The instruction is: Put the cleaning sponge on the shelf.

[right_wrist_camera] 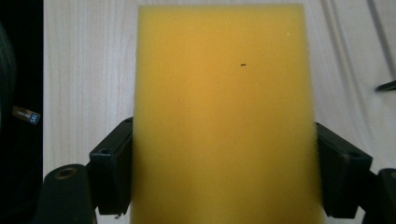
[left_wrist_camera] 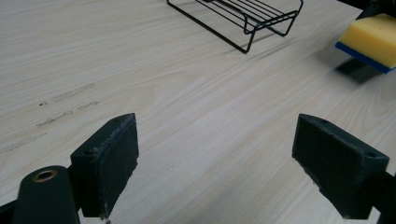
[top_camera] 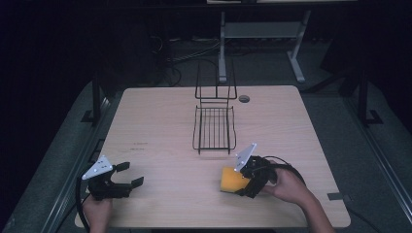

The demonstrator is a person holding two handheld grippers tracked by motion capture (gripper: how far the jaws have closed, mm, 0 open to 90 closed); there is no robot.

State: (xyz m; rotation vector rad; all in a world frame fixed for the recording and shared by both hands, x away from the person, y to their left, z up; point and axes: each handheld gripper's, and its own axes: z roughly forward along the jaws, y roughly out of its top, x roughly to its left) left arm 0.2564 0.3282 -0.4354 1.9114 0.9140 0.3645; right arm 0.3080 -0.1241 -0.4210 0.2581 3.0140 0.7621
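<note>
Near the table's front edge, right gripper pinches sponge, grasp done; transfer to wire rack pending; left gripper spread, idle.

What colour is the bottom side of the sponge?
Blue, under the yellow sponge; the left gripper view shows it best.

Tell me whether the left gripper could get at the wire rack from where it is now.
Probably yes. The left gripper sits open and empty near the table's front left corner, and bare wood lies between it and the wire rack. The sponge, clamped in the right gripper, stays off to the side of that path.
</note>
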